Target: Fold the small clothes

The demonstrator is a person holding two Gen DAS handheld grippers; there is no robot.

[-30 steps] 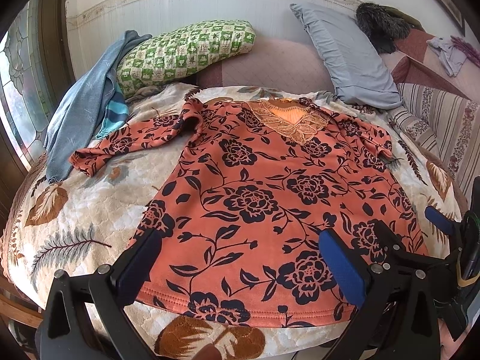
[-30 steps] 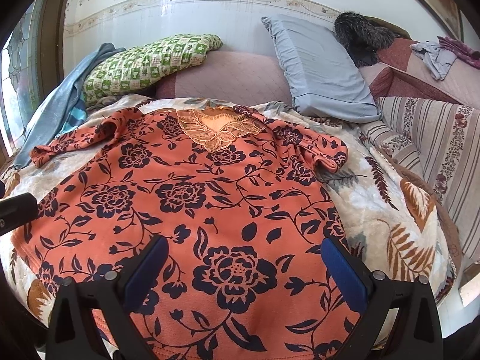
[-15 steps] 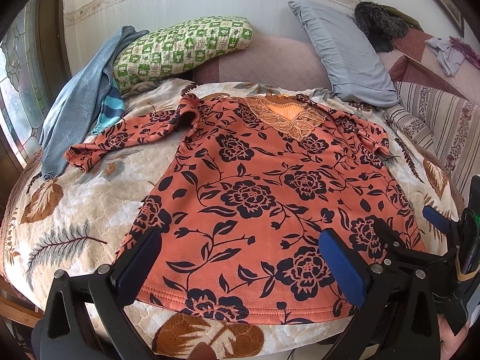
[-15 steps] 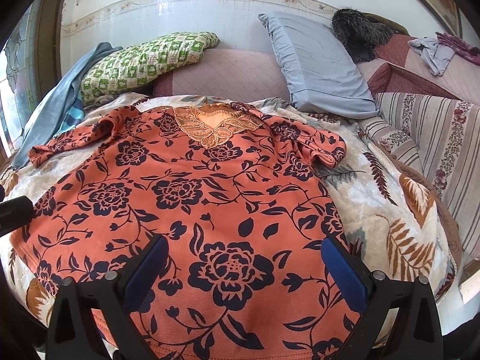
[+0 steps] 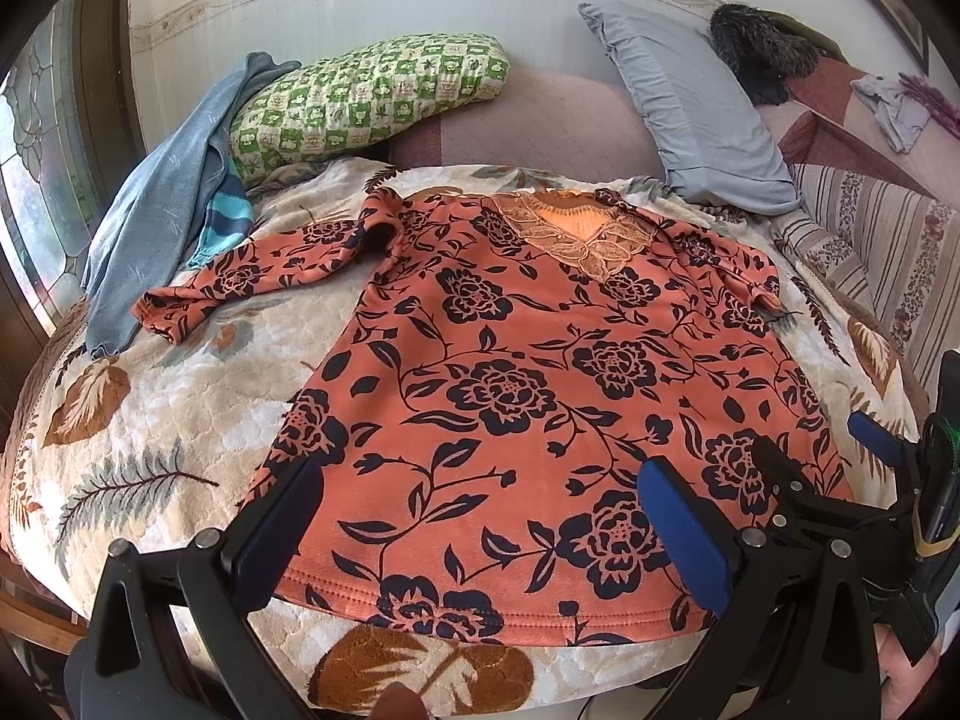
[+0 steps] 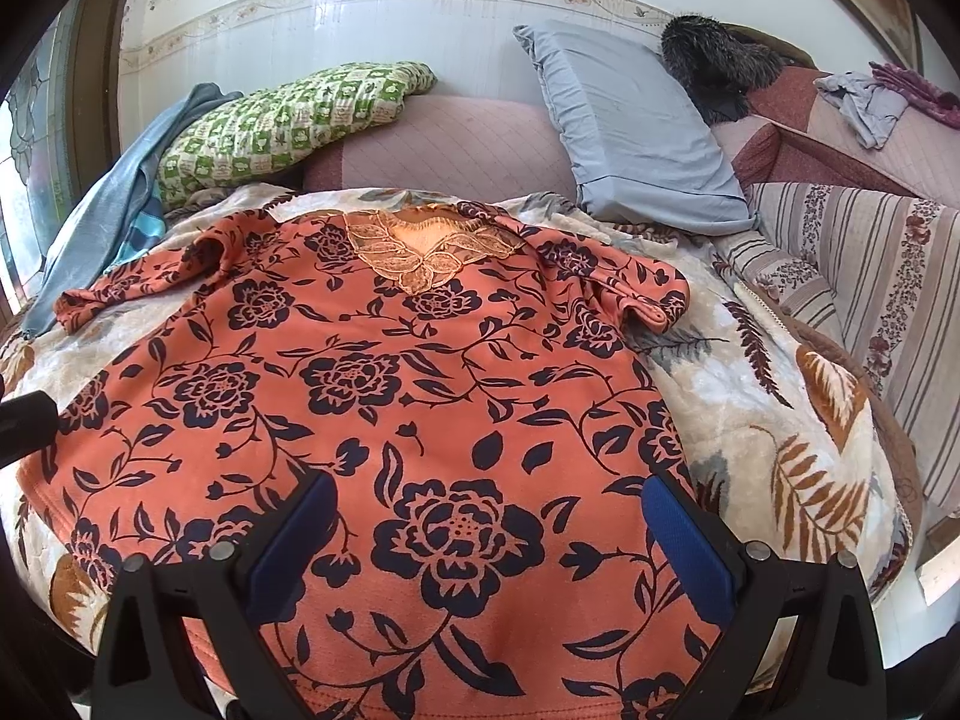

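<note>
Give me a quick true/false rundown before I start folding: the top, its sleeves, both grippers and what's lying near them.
1. The orange floral top lies spread flat, lace neckline away from the grippers. True.
2. The left gripper is clamped on the hem. False: its jaws stand wide open above the hem, holding nothing.
3. The right gripper is open and empty. True.
4. Both sleeves are already folded across the chest. False: the left sleeve stretches out sideways over the leaf-print blanket; the right sleeve is only bunched at the shoulder.
5. A green checked pillow sits on the top. False: it rests behind it, near the wall.
</note>
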